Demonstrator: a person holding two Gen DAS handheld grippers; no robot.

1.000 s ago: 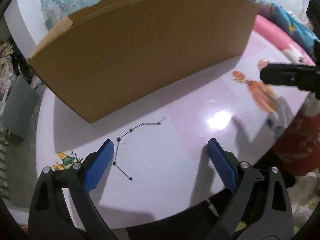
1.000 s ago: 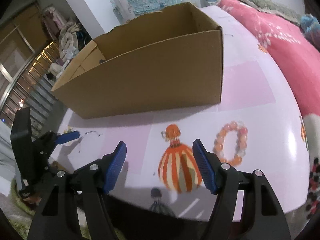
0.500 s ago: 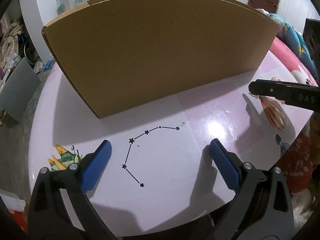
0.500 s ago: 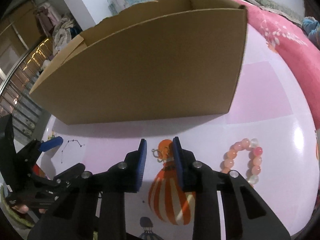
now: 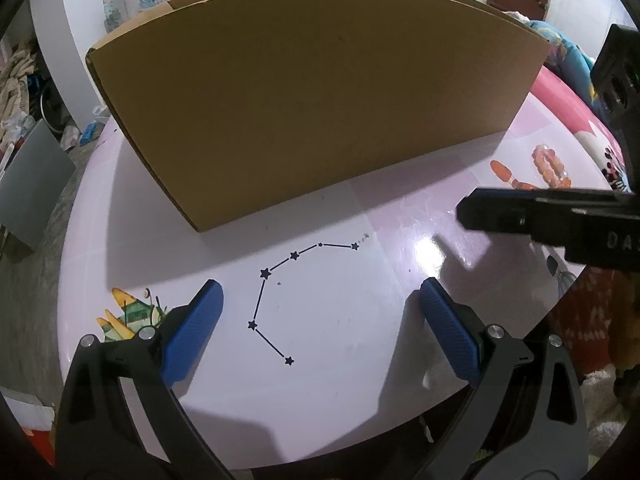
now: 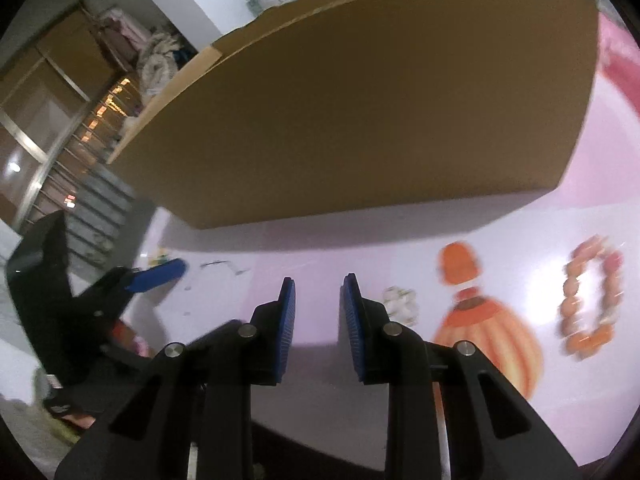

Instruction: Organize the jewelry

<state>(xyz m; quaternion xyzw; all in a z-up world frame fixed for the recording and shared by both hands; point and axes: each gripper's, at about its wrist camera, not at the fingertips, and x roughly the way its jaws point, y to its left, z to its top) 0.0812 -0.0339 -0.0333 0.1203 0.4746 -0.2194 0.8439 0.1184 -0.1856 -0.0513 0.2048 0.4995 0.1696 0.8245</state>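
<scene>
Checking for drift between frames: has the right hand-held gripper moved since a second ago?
Yes. The right hand-held gripper has shifted left: the printed orange balloon, earlier between its fingers, now lies to its right.

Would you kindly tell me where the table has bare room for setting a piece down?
Bare table lies between the cardboard box and the near edge, around the star necklace. Crowded rightward: bead bracelet, small pale piece.

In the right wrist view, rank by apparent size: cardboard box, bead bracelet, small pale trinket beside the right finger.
1. cardboard box, by far the largest.
2. bead bracelet.
3. small pale trinket, smallest; it is blurred and partly hidden by the finger, so its full size is unsure.
</scene>
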